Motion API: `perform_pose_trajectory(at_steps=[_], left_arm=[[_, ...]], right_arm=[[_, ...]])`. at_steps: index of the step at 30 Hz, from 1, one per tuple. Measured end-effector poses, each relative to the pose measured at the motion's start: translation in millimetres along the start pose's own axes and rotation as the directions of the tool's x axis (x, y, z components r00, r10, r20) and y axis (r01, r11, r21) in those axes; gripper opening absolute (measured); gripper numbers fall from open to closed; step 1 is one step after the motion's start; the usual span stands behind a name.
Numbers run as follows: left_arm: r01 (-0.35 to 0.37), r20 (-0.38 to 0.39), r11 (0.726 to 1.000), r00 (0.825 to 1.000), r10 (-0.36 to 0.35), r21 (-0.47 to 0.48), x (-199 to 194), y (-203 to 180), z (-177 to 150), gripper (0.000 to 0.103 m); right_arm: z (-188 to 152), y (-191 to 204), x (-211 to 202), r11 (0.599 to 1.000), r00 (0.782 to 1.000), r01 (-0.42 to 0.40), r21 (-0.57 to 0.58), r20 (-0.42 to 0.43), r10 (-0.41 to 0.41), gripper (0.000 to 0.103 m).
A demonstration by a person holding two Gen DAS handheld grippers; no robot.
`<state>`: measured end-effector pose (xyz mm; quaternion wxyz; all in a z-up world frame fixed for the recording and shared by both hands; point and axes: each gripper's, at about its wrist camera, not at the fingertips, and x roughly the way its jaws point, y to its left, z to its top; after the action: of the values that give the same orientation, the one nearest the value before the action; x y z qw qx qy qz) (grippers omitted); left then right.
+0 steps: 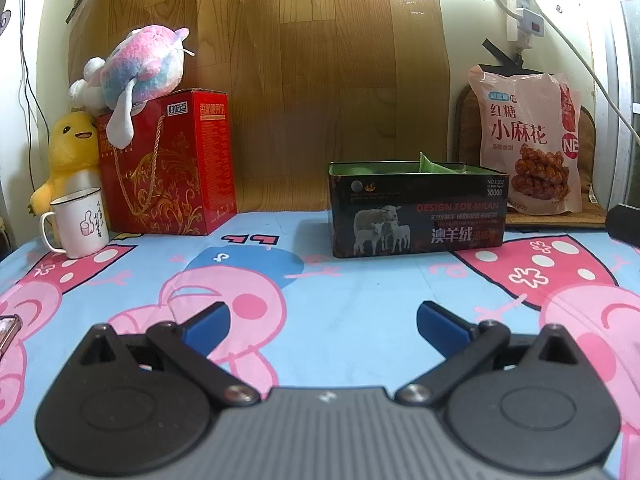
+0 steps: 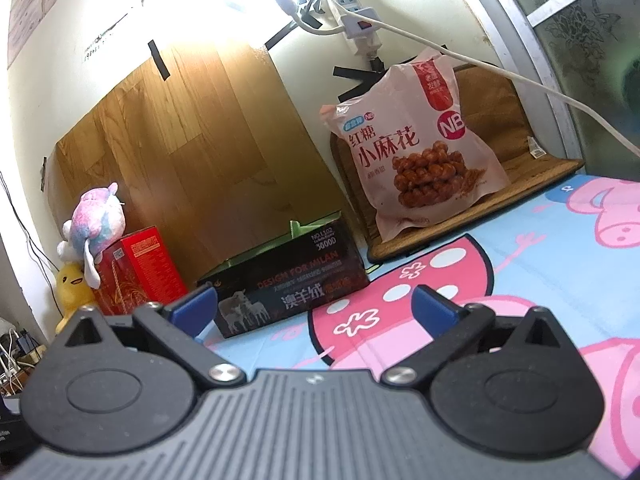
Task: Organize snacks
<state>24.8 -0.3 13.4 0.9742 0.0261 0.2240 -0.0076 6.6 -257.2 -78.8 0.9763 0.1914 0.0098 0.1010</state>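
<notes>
- Hovering low over the cartoon-pig cloth point(image 1: 352, 312), the left gripper point(image 1: 323, 322) had its blue fingers spread wide, nothing between them.
- Right gripper point(image 2: 314, 306) was the same deal, gaping and empty.
- Pink snack bag point(image 1: 528, 140) stood upright on a brown mat point(image 2: 516, 128) against the wall, just behind and right of the dark open box point(image 1: 416, 212).
- Something green poked out of that box.

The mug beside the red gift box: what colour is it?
White mug, with a pink thumbs-up drawing and dark writing; clearest in the left wrist view.
</notes>
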Motion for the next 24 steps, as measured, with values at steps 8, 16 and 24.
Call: perform_pose_trajectory(at_steps=[8,16,24], left_arm=[[0.010,0.003,1.000,1.000,-0.010,-0.003,-0.5,0.7,-0.5,0.103],[0.017,0.003,1.000,1.000,-0.017,-0.008,-0.7,0.7,-0.6,0.103],[0.015,-0.002,1.000,1.000,-0.015,-0.023,-0.3,2.1,-0.4,0.103]], right_arm=[[-0.6,0.3,2.2,1.000,1.000,-0.004,0.003,-0.017,0.004,0.103],[-1.2,0.9,3.7,1.000,1.000,-0.009,0.007,-0.024,0.009,0.103],[-1.7,1.0,5.6,1.000,0.999,-0.013,0.010,-0.034,0.013,0.103]])
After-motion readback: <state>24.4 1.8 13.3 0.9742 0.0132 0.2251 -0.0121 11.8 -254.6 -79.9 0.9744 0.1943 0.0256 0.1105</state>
